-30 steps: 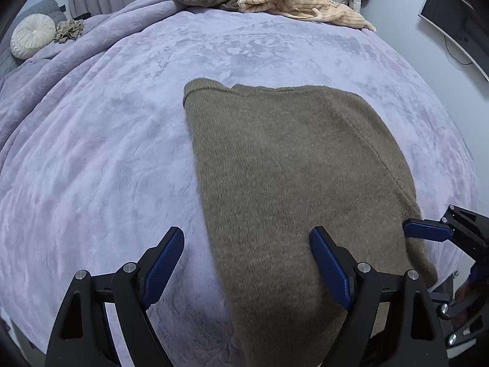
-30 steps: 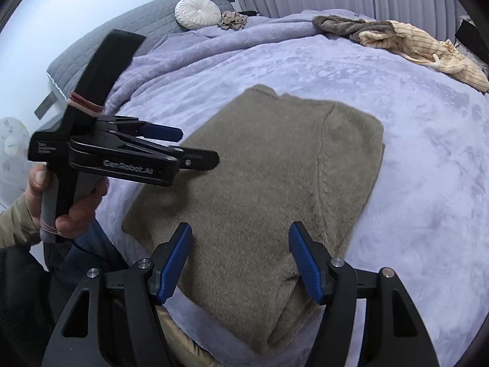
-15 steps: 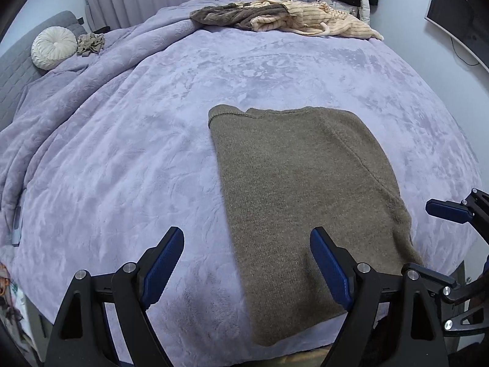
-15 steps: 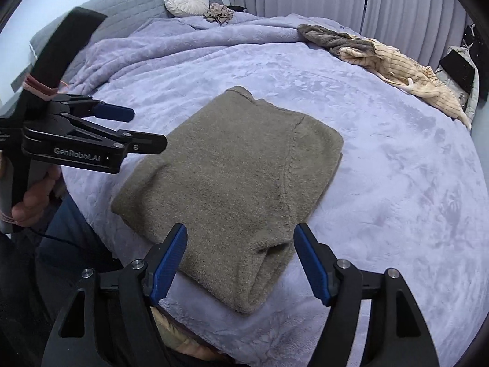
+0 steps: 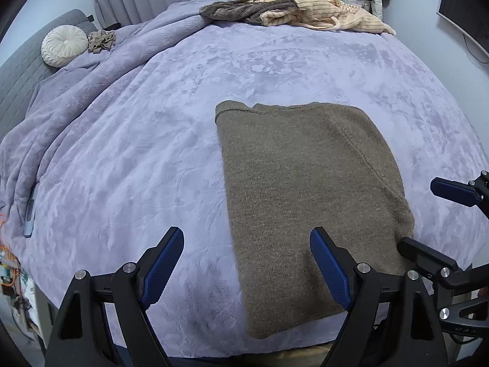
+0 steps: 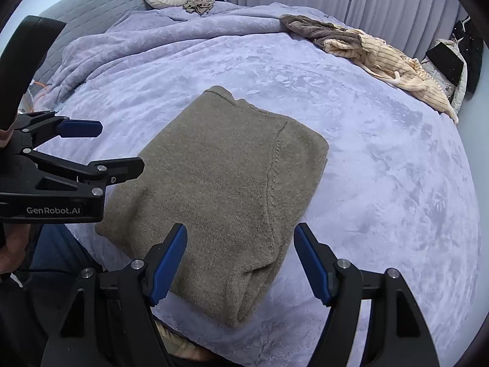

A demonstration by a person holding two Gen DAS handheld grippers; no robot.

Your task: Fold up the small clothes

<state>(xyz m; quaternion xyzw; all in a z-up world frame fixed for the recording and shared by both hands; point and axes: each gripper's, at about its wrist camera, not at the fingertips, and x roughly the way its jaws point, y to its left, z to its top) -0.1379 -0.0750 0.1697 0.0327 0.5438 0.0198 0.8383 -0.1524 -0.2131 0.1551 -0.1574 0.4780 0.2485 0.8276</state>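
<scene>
Olive-brown knit sweater lies flat on the lavender bed blanket, already folded into a thick oblong, near the bed edge closest to the person

Long axis: runs from the near bed edge away toward the far side of the bed. Near short end sits just below both grippers; far short end shows the ribbed hem corner

Left hand-held gripper: jaws spread wide, nothing between the pads. It hangs above the sweater's left long edge, so one finger is over bare blanket and the other over knit

Right hand-held gripper: jaws spread, empty; they have just been opening a little further, with no cloth between them. It hangs above the near right corner, where the folded layers bulge thickest

Both are clear of the fabric, not touching. Neither is markedly nearer; each sits over its own side of the near end

Judgement: this fold looks finished. If another fold is wanted, it would go along the long axis, near end carried toward the far hem. Otherwise the heap of clothes at the far edge, well apart, is likely next
</scene>
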